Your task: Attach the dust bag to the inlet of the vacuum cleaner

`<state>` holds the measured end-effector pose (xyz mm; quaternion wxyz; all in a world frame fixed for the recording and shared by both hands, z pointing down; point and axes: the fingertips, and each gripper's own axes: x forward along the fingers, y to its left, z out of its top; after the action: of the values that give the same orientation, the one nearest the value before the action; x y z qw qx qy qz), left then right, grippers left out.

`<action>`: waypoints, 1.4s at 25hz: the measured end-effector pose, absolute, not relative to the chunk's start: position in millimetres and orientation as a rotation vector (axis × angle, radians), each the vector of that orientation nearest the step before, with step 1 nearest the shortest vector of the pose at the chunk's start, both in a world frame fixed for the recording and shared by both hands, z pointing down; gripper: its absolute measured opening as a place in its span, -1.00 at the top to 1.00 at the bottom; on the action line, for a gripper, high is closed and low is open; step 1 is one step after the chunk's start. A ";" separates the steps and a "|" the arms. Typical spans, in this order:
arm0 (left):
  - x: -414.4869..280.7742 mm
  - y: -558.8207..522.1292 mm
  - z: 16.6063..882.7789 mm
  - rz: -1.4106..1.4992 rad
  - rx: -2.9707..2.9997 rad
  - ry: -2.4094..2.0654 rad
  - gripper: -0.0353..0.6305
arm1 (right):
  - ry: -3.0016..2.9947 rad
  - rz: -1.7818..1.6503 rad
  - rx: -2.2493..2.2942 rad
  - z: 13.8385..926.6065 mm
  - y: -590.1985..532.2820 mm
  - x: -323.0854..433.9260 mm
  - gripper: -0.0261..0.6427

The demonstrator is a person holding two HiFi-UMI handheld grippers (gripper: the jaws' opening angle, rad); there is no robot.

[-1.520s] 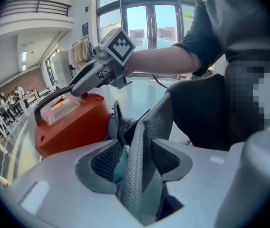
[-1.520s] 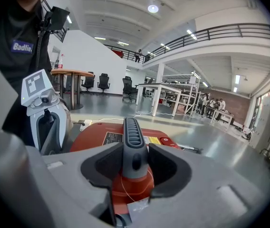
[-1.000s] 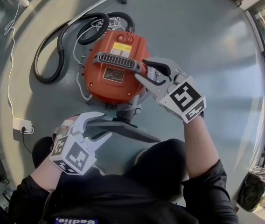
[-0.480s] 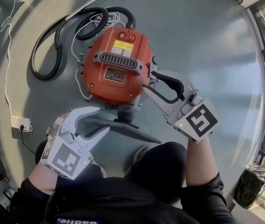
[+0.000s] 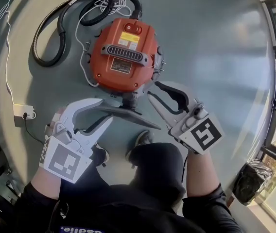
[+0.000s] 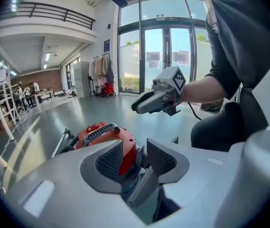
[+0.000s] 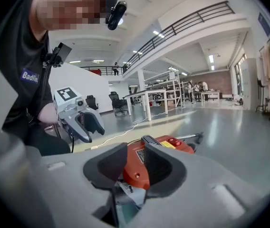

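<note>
On glossy floor [image 5: 215, 57], orange vacuum cleaner [image 5: 121, 57]

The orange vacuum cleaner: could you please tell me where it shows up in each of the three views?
Head view: vacuum cleaner at upper centre, seen from above.
Left gripper view: vacuum cleaner low and left of centre, partly behind the jaws.
Right gripper view: vacuum cleaner low at centre, seen between the jaws.
Shared landmark: the red switch on its top.
</note>
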<state>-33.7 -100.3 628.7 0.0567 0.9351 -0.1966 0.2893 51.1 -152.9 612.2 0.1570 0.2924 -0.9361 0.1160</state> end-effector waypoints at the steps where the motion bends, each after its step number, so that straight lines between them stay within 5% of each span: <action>1: -35.4 -98.7 617.9 0.870 2.826 -0.604 0.36 | -2.668 0.362 0.840 605.6 -147.6 51.9 0.62; 19: -83.3 -64.1 394.8 0.878 2.681 -0.762 0.43 | -2.566 0.520 0.788 406.2 -75.0 34.9 0.64; 35: -44.0 -14.1 232.7 0.896 2.662 -0.943 0.46 | -2.670 0.513 0.696 273.4 -19.2 73.4 0.64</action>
<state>-44.0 -14.1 232.7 0.0893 0.8949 -0.3169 0.3011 73.4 -19.2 273.4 0.1668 0.2446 -0.9380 0.1803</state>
